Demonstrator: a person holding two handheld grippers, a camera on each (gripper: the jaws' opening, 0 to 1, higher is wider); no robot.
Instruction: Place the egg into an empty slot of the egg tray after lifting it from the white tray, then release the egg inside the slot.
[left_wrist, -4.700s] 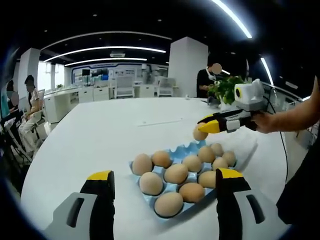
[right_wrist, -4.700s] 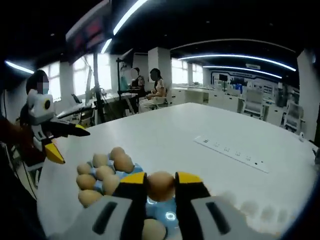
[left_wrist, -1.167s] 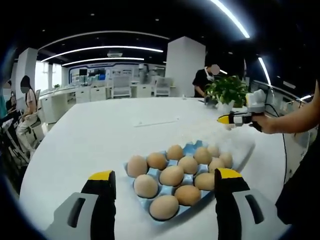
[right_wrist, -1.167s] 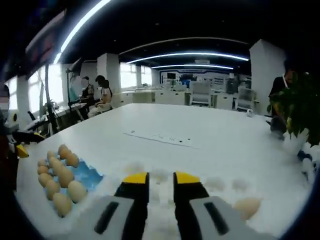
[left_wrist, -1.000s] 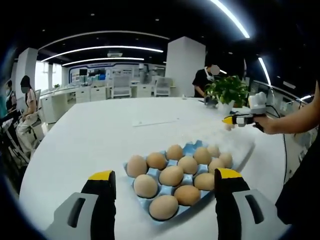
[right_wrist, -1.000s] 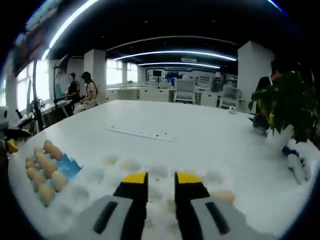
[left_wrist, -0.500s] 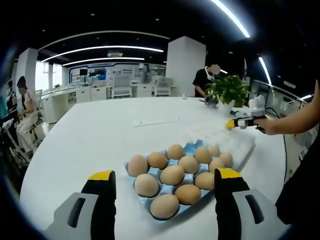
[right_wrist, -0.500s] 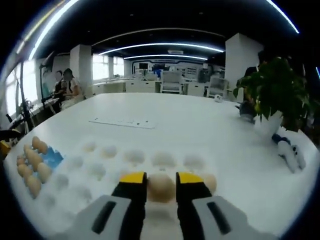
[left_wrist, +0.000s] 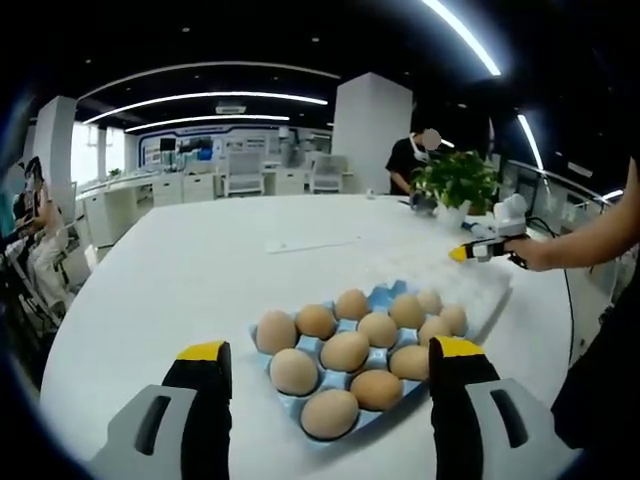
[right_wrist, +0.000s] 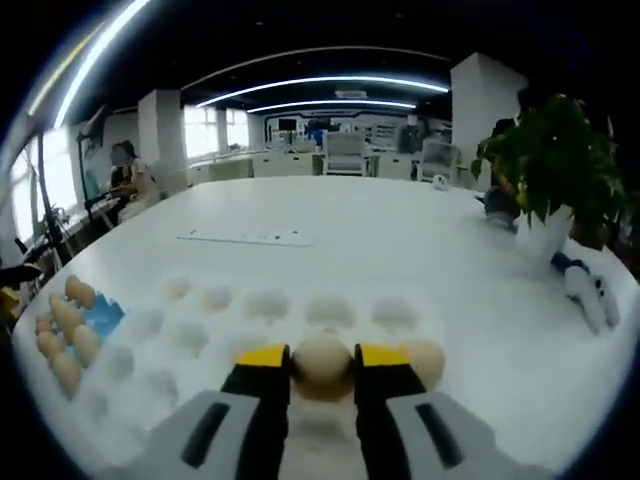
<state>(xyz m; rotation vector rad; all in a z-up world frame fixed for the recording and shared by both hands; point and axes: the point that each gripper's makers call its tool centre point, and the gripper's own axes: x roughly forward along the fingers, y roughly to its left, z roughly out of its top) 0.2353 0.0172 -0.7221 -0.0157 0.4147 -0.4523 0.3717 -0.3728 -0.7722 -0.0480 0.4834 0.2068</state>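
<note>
Yellow-tipped right gripper (right_wrist: 322, 362) clamped narrow on egg (right_wrist: 322, 366), over white tray (right_wrist: 200, 340); egg's long axis unclear. Left gripper (left_wrist: 320, 350) spread wide, empty, before blue egg tray (left_wrist: 385, 296).

You have two trays: one blue egg tray (left_wrist: 385, 293) and one white tray (right_wrist: 200, 340). In the left gripper view, count thirteen eggs (left_wrist: 345, 350) in the blue one at 6 o'clock, as near as can be made out. In the right gripper view the white tray holds two: one egg (right_wrist: 322, 365) at 6 o'clock and a second (right_wrist: 424, 360) at 5 o'clock.
</note>
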